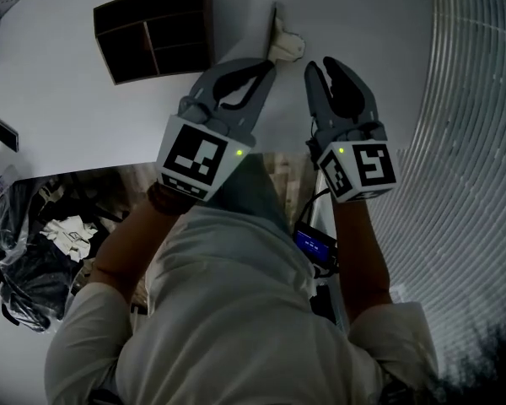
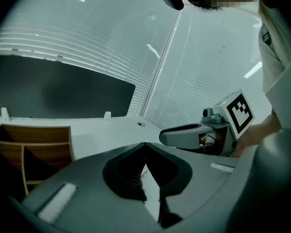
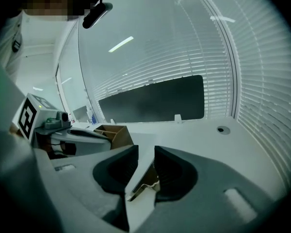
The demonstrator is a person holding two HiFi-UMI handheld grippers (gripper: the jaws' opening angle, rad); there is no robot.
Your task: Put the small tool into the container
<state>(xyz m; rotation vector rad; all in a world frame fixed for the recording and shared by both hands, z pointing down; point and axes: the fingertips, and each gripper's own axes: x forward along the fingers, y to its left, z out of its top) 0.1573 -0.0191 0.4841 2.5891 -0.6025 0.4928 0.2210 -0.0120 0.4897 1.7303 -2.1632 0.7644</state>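
Container (image 1: 156,30) left of small tool (image 1: 285,47)

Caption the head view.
Left gripper and right gripper over a white table, small tool ahead, wooden container at left.

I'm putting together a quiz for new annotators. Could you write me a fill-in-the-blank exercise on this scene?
1. The small tool lies on the ___ table.
2. The right gripper has its jaws ___, with the tool between them.
3. In the head view, the container stands to the tool's ___.
Missing words: white; open; left.
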